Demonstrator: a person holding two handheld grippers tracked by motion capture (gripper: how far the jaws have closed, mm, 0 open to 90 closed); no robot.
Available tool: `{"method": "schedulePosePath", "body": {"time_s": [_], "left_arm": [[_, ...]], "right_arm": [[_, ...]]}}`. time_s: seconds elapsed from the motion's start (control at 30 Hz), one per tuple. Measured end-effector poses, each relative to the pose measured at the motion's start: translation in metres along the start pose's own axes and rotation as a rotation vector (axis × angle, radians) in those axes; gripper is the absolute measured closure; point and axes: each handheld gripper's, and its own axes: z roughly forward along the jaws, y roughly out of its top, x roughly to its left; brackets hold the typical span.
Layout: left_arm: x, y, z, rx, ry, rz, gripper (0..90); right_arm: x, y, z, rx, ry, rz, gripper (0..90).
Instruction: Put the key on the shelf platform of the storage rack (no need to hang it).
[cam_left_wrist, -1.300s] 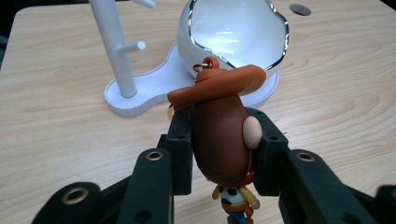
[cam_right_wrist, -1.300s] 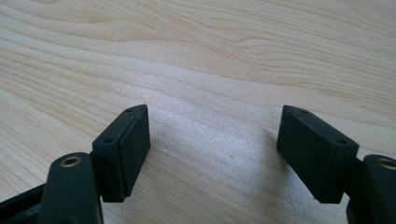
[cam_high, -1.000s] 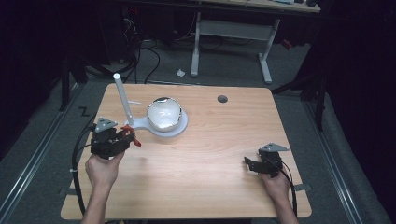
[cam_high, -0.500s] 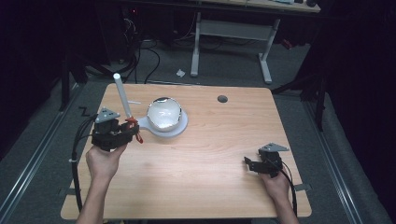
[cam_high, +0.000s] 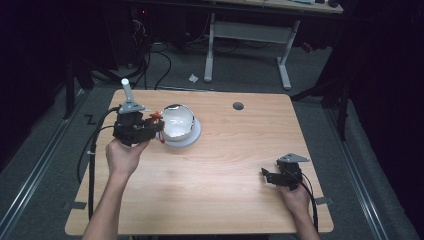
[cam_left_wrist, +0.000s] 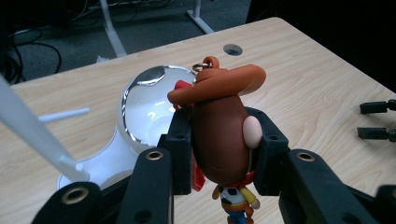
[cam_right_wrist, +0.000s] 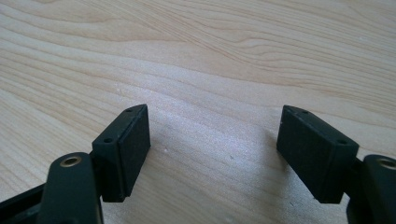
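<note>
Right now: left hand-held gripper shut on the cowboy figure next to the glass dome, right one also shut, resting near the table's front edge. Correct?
Not quite: the right hand-held gripper is open, its jaws wide apart over bare table in the right gripper view. The rest holds: the left hand-held gripper is shut on the cowboy figure beside the glass dome.

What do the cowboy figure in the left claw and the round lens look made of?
Cowboy figure: likely soft rubber or PVC, matte and smooth with moulded colour, plus a small metal ring on its hat. Lens: glass or clear plastic, glossy, with sharp light reflections; which one is unclear.
</note>
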Motion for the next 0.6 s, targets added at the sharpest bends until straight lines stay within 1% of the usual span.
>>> {"method": "schedulePosePath", "body": {"time_s": [0.1, 0.23, 0.43, 0.53, 0.6], "left_arm": [[-0.001, 0.006, 0.006, -0.003, -0.014, 0.001, 65.5], [0.000, 0.011, 0.014, 0.008, -0.014, 0.009, 65.5], [0.002, 0.014, 0.024, 0.004, -0.005, 0.010, 65.5], [0.002, 0.016, 0.032, 0.014, 0.006, 0.020, 65.5], [0.004, 0.017, 0.036, 0.015, 0.006, 0.020, 65.5]], "right_arm": [[0.000, 0.000, 0.000, 0.001, 0.000, 0.001, 25.7], [0.000, 0.000, 0.000, 0.000, 0.000, 0.000, 25.7], [0.000, 0.000, 0.000, 0.000, 0.000, 0.000, 25.7], [0.000, 0.000, 0.000, 0.000, 0.000, 0.000, 25.7], [0.000, 0.000, 0.000, 0.000, 0.000, 0.000, 25.7]]}}
